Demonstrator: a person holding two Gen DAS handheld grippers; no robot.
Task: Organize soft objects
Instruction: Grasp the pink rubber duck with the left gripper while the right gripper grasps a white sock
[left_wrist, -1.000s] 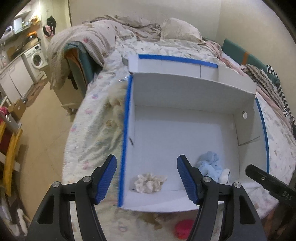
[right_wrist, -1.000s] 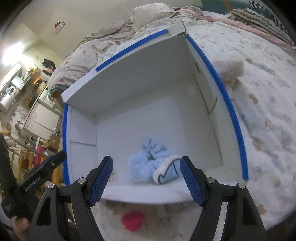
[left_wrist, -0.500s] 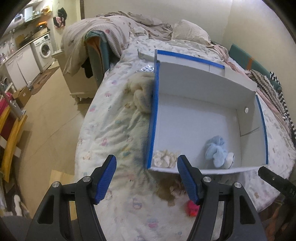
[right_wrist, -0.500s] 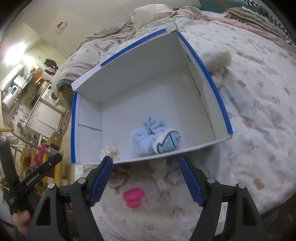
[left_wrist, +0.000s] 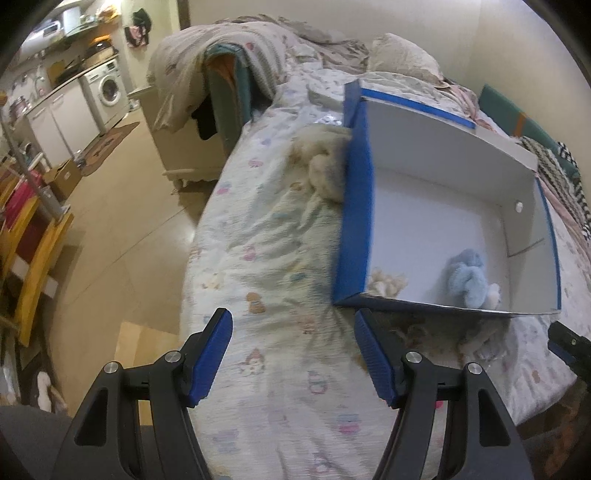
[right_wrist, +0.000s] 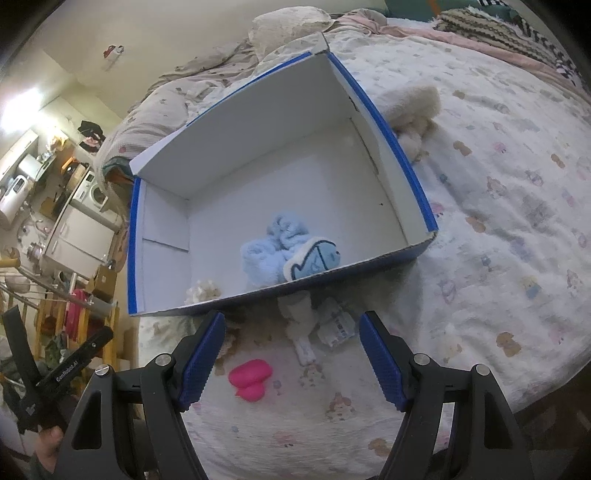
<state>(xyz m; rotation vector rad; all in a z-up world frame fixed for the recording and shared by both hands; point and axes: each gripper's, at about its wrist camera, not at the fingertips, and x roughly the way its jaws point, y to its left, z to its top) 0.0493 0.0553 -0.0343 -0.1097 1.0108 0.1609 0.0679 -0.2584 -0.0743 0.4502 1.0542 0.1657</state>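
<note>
A white box with blue edges (left_wrist: 356, 229) (right_wrist: 391, 144) lies on the bed. Inside it are a light blue plush (left_wrist: 467, 275) (right_wrist: 280, 251) and a cream scrunchie (left_wrist: 386, 282) (right_wrist: 201, 291). A pink soft item (right_wrist: 251, 378), a white plush (right_wrist: 299, 325) and a brown fuzzy item (right_wrist: 229, 339) lie on the bedspread in front of the box. A cream plush (left_wrist: 325, 173) (right_wrist: 413, 110) lies beside the box. My left gripper (left_wrist: 293, 358) is open and empty, back from the box's near left corner. My right gripper (right_wrist: 290, 360) is open and empty above the pink item.
The bed's flowered spread (left_wrist: 258, 258) ends at a rounded edge on the left, with bare floor (left_wrist: 110, 221) below. A blanket-draped chair (left_wrist: 221, 92) stands by the bed. Pillows and bedding (right_wrist: 288, 26) are heaped behind the box.
Both grippers have pulled back and away from the box, which now sits farther off. The left view has swung left over the bedspread. The items in front of the box have come into view.
</note>
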